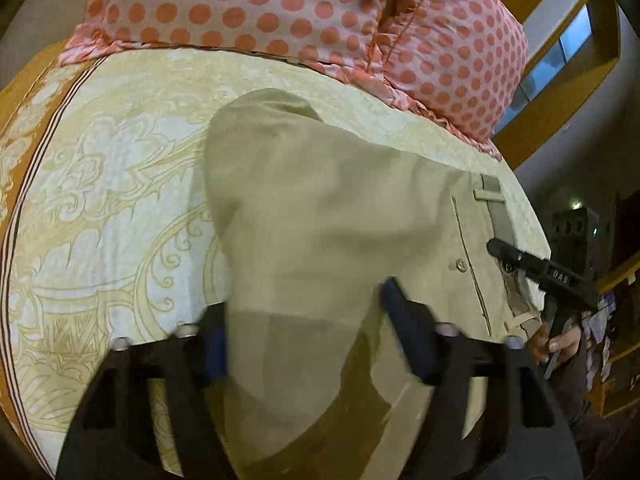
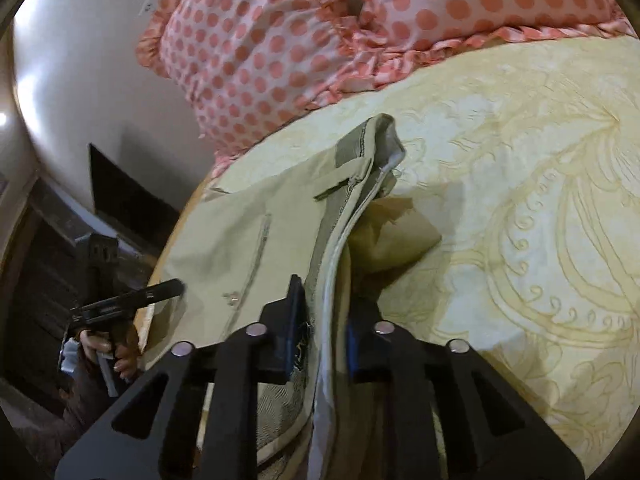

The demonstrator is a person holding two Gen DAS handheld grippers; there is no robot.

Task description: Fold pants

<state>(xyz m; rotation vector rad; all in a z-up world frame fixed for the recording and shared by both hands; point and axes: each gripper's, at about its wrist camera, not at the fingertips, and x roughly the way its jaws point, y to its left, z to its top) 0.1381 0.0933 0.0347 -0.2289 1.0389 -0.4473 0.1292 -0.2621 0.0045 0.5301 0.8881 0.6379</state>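
Beige pants [image 1: 320, 216] lie on a yellow patterned bedspread [image 1: 120, 184], bunched and partly folded over. In the left wrist view my left gripper [image 1: 304, 320] straddles a raised fold of the pants, jaws wide apart. The waistband with a belt loop [image 1: 490, 192] and a back pocket button [image 1: 461, 266] lies at the right, where the right gripper [image 1: 520, 258] reaches in. In the right wrist view my right gripper [image 2: 324, 312] stands around the waistband edge [image 2: 332, 240] of the pants [image 2: 224, 232], with cloth between the fingers and a gap showing. The left gripper [image 2: 160, 292] shows at the left.
Pink polka-dot pillows [image 1: 280, 4] lie along the head of the bed, also in the right wrist view [image 2: 280, 40]. The bed's edge runs near the waistband at the right. A yellow window frame [image 1: 560, 60] and dark furniture [image 2: 120, 196] stand beyond.
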